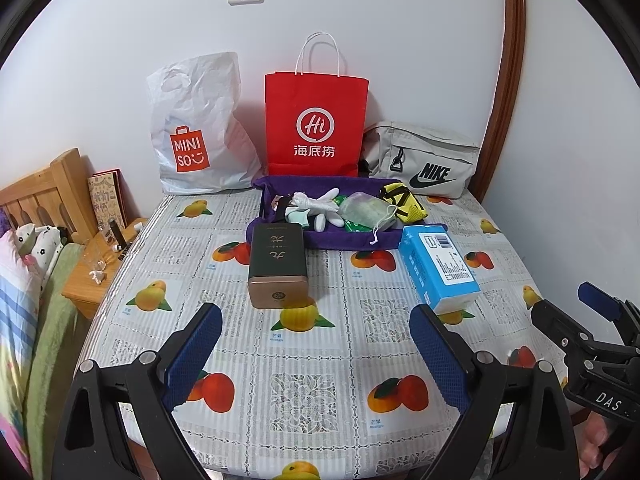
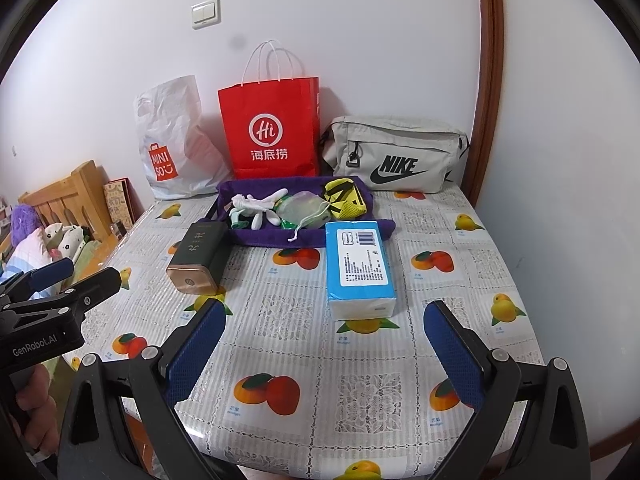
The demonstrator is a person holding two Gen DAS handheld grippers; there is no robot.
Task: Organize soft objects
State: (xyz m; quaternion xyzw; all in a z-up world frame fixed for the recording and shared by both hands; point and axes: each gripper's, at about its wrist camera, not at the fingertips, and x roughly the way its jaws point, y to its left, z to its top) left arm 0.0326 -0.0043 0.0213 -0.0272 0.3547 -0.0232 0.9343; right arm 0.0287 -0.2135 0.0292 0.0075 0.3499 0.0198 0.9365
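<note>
1. Looking along my left tongs [image 1: 316, 344], I see their blue pads spread wide apart over the fruit-print tablecloth [image 1: 304, 384], gripping nothing.
2. Ahead lies a dark tin [image 1: 277, 264] on its side, with a blue tissue pack [image 1: 438, 266] to its right; both sit just in front of the purple tray [image 1: 352, 238].
3. That tray holds the soft things: a white glove [image 1: 322, 204], a mesh drawstring pouch [image 1: 370, 212] and a yellow net bag [image 1: 402, 200].
4. Behind it stand a white Miniso bag [image 1: 196, 128], a red paper bag [image 1: 316, 120] and a grey Nike pouch [image 1: 424, 158] against the wall.
5. From my right tongs [image 2: 324, 354], also spread open and empty, the tissue pack [image 2: 360, 268] lies straight ahead, touching the tray's [image 2: 256, 238] front edge.
6. My left tongs [image 2: 74, 280] show at the left edge here.
</note>
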